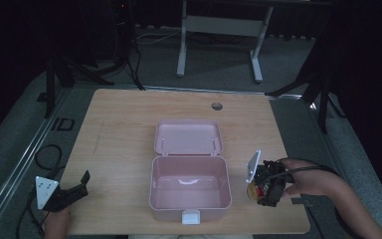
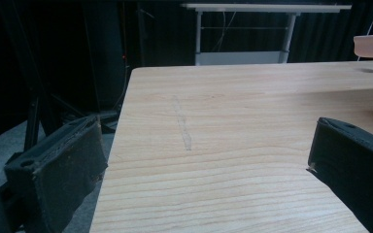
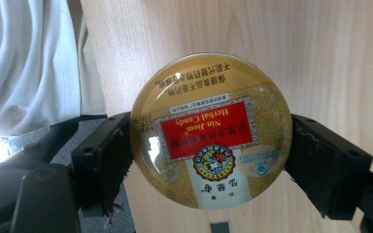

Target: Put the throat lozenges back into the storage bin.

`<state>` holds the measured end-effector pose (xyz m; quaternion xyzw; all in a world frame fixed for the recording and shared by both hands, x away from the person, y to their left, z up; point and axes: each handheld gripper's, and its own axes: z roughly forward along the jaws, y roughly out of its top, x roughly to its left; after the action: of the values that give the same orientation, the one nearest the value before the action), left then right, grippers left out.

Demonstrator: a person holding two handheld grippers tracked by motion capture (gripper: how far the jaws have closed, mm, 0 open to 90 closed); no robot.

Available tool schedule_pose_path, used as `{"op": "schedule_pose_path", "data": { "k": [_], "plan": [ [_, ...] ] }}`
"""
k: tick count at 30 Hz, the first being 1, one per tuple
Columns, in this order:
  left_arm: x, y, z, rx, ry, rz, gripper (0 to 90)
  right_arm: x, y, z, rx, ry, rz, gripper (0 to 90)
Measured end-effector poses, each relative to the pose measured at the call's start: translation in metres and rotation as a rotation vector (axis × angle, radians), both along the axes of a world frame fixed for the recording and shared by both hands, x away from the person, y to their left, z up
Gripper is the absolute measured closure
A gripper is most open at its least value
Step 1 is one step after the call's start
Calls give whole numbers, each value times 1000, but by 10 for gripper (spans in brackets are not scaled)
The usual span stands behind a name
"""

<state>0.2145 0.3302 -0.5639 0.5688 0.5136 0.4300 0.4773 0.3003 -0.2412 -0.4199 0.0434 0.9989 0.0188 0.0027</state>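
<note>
Counter (image 1: 119, 124) first: we see pale wood carrying a pink storage box (image 1: 189, 191) at its middle, lid thrown back. Our left hand-held gripper (image 1: 82, 180) rests wide and empty at the near left corner, while our right hand-held gripper (image 3: 209, 145) pinches a round Nin Jom herbal candy tin (image 3: 211, 131) by its rim, right of the box. That glossy, curved edge could slip from the pads and drop short of the box.

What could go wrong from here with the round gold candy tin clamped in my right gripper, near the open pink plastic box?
1. The right gripper holds the round gold candy tin only by its curved rim; it may slip or twist out.
2. The tin sits near the wooden table front-right edge, so a drop could go off it.
3. The open pink plastic box is untouched; bumping its wall might shift it.
</note>
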Motion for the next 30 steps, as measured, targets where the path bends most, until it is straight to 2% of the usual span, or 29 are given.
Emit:
{"op": "schedule_pose_path", "data": {
  "k": [5,10,12,30],
  "plan": [
    [0,0,0,0,0,0,3,-4,6,21,-6,-18,3,206],
    [0,0,0,-1,0,-1,3,-5,13,39,11,-46,7,206],
    [0,0,0,-1,0,-1,3,-5,18,44,23,-44,12,206],
    [0,1,0,-5,1,-3,3,-11,88,57,74,-40,157,206]
  ]
}}
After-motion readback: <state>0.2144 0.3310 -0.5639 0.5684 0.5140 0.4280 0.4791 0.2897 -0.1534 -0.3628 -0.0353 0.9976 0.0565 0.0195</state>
